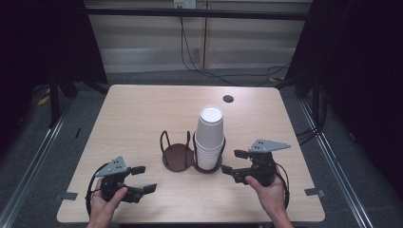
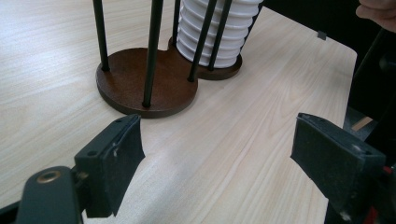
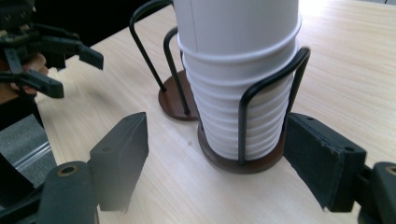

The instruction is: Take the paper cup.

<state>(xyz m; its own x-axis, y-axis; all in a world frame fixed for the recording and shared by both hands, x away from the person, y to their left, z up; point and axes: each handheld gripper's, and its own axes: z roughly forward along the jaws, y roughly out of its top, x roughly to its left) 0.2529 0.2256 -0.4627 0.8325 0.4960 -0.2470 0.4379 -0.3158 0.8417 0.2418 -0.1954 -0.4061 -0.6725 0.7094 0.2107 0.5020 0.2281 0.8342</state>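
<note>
A brown two-bay cup holder (image 1: 177,159) with black wire loops stands mid-table. Its left bay (image 2: 140,84) is bare. Its right bay holds a tall stack of white paper cups (image 1: 209,137), upside down. My left gripper (image 1: 144,179) rests low near the front left, jaws open and bare, pointing at the holder (image 2: 217,158). My right gripper (image 1: 234,161) hovers just right of the stack, open with nothing between its pads. In the right gripper view the cups (image 3: 238,93) stand close ahead of the right gripper (image 3: 215,163), not touched. The left gripper (image 3: 42,60) shows beyond.
The light wood table (image 1: 142,118) has a dark cable hole (image 1: 228,99) near its far edge and tape marks at the front corners (image 1: 69,195). Dark floor and metal rails surround it. The table's right edge (image 2: 327,42) lies just past the holder.
</note>
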